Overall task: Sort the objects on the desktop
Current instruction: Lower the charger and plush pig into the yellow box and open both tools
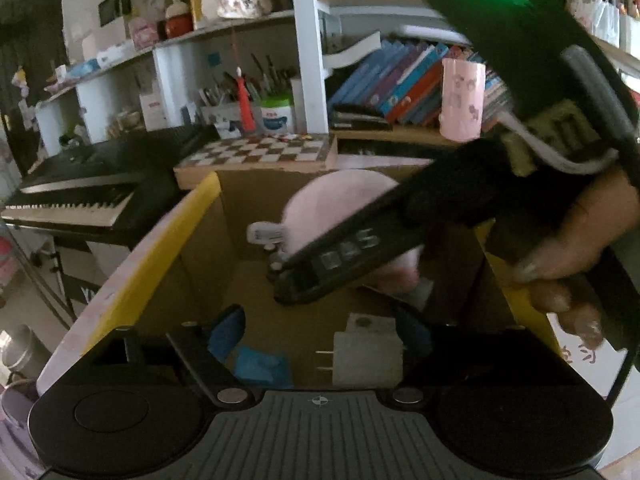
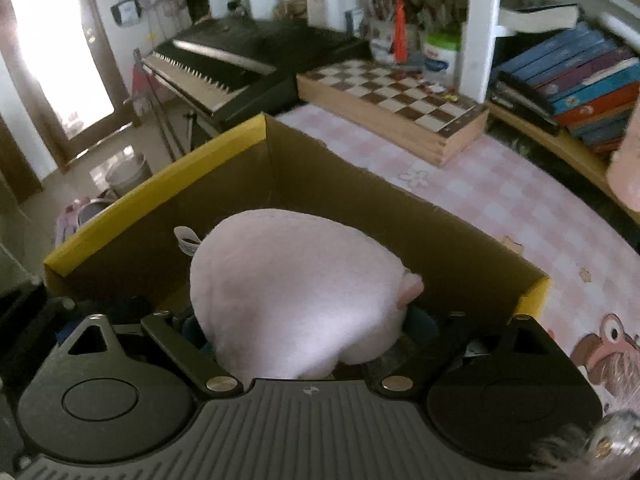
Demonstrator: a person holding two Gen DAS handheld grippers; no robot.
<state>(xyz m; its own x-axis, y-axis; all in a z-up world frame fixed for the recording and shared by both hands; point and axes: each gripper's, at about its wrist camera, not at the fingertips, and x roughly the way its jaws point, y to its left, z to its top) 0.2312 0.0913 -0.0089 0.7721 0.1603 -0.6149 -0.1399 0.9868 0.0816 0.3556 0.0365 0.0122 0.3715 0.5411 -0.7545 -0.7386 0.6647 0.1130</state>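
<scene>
A cardboard box with a yellow rim (image 1: 160, 248) (image 2: 152, 184) stands on the pink checked tablecloth. My right gripper (image 2: 308, 324) is shut on a pink plush toy (image 2: 296, 292) and holds it inside the box; its fingertips are hidden behind the plush. In the left wrist view the right gripper's body crosses above the box, with the pink plush (image 1: 336, 204) beside it. My left gripper (image 1: 320, 332) is open over the box, its blue-padded fingers (image 1: 226, 330) wide apart. A white power adapter (image 1: 366, 350) and a blue object (image 1: 260, 366) lie on the box floor between them.
A wooden chessboard box (image 2: 396, 104) (image 1: 260, 152) lies behind the cardboard box. An electronic keyboard (image 2: 236, 60) (image 1: 80, 196) stands at the left. Shelves hold books (image 2: 580, 80), a pen cup (image 1: 228, 112) and a pink cup (image 1: 462, 98).
</scene>
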